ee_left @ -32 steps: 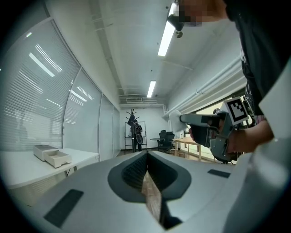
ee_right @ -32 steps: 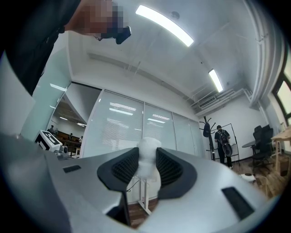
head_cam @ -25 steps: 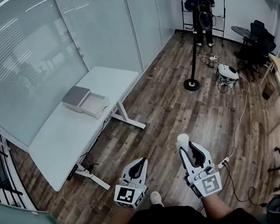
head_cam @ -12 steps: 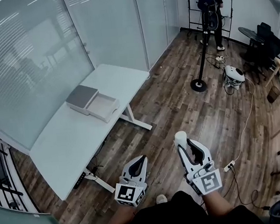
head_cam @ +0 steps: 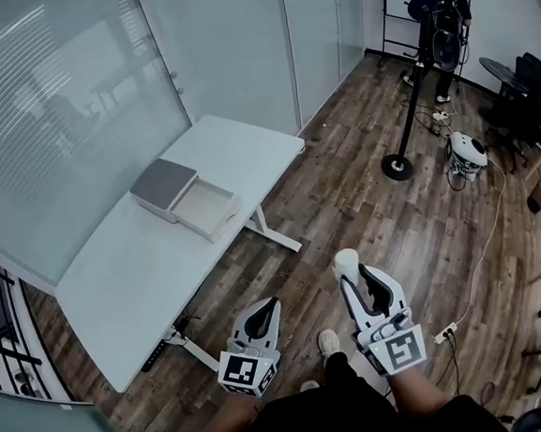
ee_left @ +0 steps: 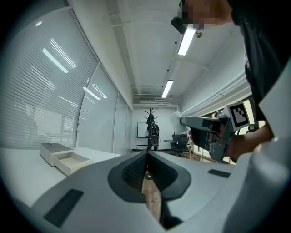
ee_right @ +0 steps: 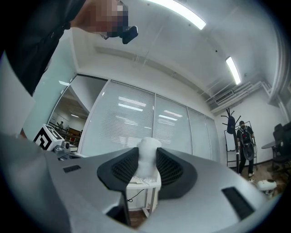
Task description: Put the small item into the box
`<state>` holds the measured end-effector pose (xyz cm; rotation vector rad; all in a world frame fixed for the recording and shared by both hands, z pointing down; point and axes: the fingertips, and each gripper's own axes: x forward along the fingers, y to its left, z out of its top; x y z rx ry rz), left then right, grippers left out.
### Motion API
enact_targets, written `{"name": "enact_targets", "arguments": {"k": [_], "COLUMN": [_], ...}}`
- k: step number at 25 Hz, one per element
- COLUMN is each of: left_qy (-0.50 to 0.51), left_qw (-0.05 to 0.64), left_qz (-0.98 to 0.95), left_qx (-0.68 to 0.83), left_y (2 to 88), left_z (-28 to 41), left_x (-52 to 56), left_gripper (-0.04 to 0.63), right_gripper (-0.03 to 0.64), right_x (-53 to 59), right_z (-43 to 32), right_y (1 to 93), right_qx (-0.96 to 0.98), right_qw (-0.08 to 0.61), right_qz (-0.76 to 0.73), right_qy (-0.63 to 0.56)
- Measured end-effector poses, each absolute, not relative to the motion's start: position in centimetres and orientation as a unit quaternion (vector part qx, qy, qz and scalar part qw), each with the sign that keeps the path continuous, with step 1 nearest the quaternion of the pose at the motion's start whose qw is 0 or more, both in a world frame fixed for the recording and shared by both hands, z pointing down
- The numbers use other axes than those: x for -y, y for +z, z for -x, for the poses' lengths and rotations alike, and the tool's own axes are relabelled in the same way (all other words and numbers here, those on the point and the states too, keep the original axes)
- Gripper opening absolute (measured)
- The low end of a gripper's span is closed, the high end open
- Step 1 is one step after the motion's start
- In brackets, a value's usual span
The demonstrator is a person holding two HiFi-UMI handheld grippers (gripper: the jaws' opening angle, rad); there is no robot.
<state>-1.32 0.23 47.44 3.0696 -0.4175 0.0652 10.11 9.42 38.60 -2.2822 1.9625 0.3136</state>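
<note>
My right gripper (head_cam: 353, 271) is shut on a small white item (head_cam: 346, 263) that sticks out past its jaw tips; in the right gripper view the small white item (ee_right: 148, 157) is pinched between the black pads. My left gripper (head_cam: 263, 314) is held beside it, jaws shut and empty, and in the left gripper view the left gripper (ee_left: 146, 169) shows only a thin slit. The box (head_cam: 185, 196) lies on the white table (head_cam: 143, 268) ahead and to the left, its grey lid half slid aside from an open tray. Both grippers are held over the floor, well short of the table.
The table stands against a glass wall with blinds (head_cam: 63, 106). A wooden floor (head_cam: 344, 194) stretches ahead. A black pole stand (head_cam: 400, 164), a white round device (head_cam: 466, 152) with cables, and a person (head_cam: 441, 17) by a rack stand at the far right.
The view has shifted forward: the table and box sit slightly lower and further right in the head view. Both grippers keep their pose, the right one still holding the white item.
</note>
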Motion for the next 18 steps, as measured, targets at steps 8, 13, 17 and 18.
{"name": "enact_targets", "arguments": {"k": [8,13,17,18], "left_qy": [0.027,0.026,0.03,0.03], "left_qw": [0.022,0.022,0.023,0.022], "left_qz": [-0.986,-0.981,-0.977,-0.975], "left_qx": [0.161,0.189,0.212,0.217], "left_y": [48.2,48.1,48.2,48.2], "left_z": [-2.7,-4.8,-6.2,-6.5], "left_x": [4.7,8.3,11.0,11.5], "left_gripper": [0.012,0.012,0.012,0.012], "right_gripper": [0.13,0.13,0.13,0.13], "right_x": [-3.1,1.3,4.5,5.2], "right_z": [-14.1,-16.7,-18.1,-18.5], "right_y": [39.2,39.2,38.8,38.7], "right_qx": [-0.674,-0.696,-0.713,-0.716], "right_qw": [0.061,0.064,0.067,0.068], "right_qz": [0.729,0.708,0.69,0.686], "right_qy": [0.102,0.099,0.106,0.108]}}
